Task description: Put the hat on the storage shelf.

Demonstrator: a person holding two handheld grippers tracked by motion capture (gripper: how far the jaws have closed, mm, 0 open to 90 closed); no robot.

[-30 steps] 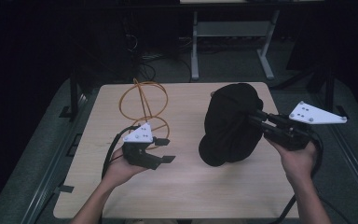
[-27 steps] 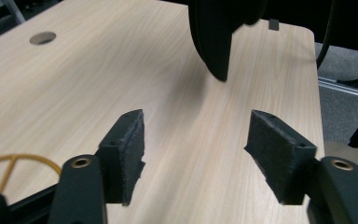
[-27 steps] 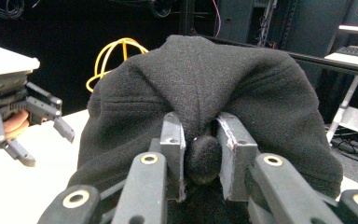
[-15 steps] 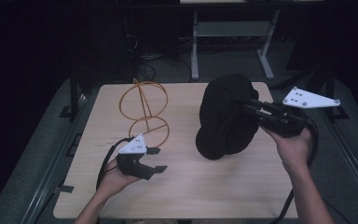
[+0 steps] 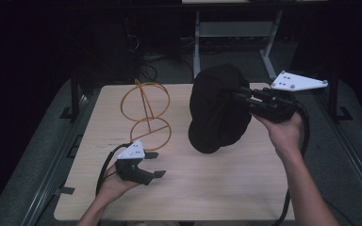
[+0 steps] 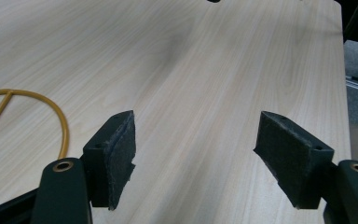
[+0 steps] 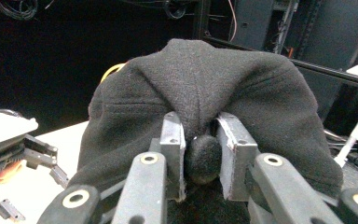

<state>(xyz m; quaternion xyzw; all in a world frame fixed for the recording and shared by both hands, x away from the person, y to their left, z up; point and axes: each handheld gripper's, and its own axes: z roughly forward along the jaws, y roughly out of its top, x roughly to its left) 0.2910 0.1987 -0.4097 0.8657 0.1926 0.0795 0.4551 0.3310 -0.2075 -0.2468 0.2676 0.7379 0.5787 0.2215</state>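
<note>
A black cap [image 5: 217, 110] is pinched by the right gripper [image 5: 242, 94] and held up off the table [image 5: 245, 188], hanging at about 1 o'clock from the table's middle in the high view. In the right gripper view the jaws are clamped tight on a fold of the cap [image 7: 200, 88] right at its top button, so the fabric bulges out above and to both sides of the pads. The right gripper [image 7: 200, 154] is pointed roughly level, toward 9 o'clock across the high view, with its grey plate sticking out at 3 o'clock.

The left gripper [image 5: 155, 165] is held low near the table's front edge, around 7 o'clock from the middle, aimed toward 3 o'clock. Its jaws have just been opening and are spread wide, with nothing between them; in the left gripper view only bare wood can be seen between the two pads [image 6: 121, 154]. The left gripper [image 6: 193, 158] is well apart from the cap.

A wire stand [image 5: 147, 113] made of orange hoops is standing upright on the table at about 10 o'clock from the middle, just beyond the left gripper. Its base ring lies flat on the wood, and a piece of that ring [image 6: 51, 112] can be seen at 9 o'clock in the left gripper view, just beside the left pad but not touched by it. The cap is hanging near the stand, apart from it.
</note>
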